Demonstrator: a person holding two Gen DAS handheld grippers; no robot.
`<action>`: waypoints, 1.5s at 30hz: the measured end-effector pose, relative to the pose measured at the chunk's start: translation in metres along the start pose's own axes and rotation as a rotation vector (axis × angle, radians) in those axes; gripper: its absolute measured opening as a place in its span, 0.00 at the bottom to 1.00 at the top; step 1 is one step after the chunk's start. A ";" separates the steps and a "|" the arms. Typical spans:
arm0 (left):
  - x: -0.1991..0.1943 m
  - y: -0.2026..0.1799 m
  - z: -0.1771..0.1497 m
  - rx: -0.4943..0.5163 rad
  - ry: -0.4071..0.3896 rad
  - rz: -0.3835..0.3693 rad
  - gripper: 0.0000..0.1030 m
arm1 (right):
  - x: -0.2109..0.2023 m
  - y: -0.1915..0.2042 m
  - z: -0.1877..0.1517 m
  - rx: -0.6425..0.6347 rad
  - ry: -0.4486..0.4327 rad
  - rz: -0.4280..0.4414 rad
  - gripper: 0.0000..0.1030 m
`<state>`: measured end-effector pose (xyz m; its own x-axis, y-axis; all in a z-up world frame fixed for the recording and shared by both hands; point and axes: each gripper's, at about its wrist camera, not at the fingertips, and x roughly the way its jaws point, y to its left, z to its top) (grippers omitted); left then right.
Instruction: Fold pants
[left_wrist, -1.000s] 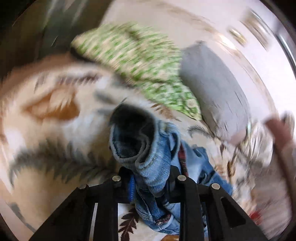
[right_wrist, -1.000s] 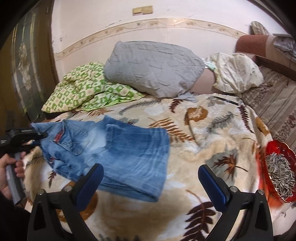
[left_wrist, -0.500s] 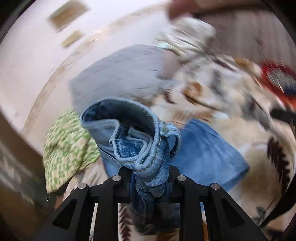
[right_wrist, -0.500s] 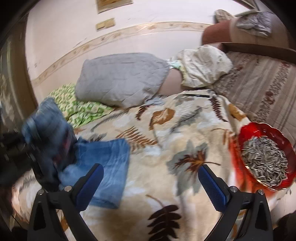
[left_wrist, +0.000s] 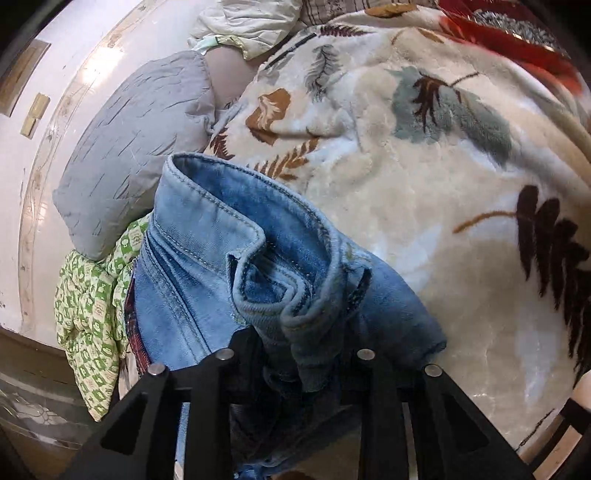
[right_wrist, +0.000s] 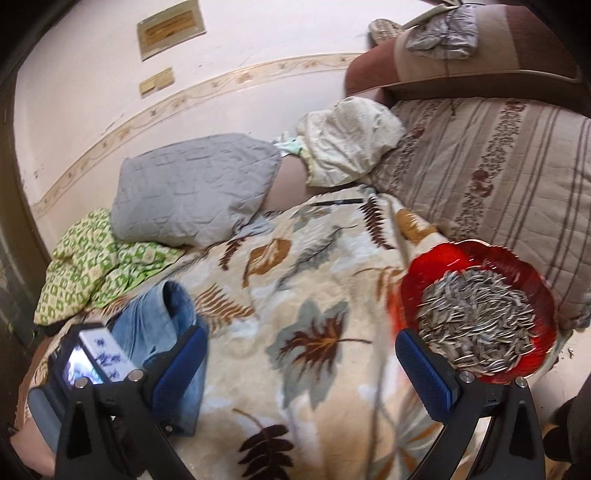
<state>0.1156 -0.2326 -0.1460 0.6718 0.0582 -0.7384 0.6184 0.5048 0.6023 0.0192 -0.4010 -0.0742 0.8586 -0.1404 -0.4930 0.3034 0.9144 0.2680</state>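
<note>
Your left gripper (left_wrist: 295, 354) is clamped on the bunched denim of the pants (left_wrist: 236, 258), which lie near the left edge of the blanket (right_wrist: 332, 295). Your right gripper (right_wrist: 301, 363) stands wide apart, holding nothing.

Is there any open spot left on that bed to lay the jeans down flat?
Yes: the leaf-print blanket lies bare between the jeans and the red bowl of seeds. It is crowded along the wall, where the grey pillow, green cloth and cream bundle sit.
</note>
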 end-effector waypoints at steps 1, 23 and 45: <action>-0.003 0.001 0.000 -0.001 -0.013 -0.005 0.43 | -0.001 -0.003 0.003 0.003 -0.001 -0.001 1.00; -0.002 0.206 -0.144 -0.979 -0.127 -0.537 1.00 | 0.112 0.101 0.008 0.034 0.527 0.469 1.00; 0.056 0.166 -0.147 -1.105 0.018 -0.830 0.76 | 0.136 0.146 -0.022 -0.123 0.606 0.555 0.15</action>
<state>0.1960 -0.0184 -0.1318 0.2585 -0.5860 -0.7680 0.1843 0.8103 -0.5563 0.1710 -0.2786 -0.1198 0.4878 0.5400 -0.6859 -0.1759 0.8304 0.5287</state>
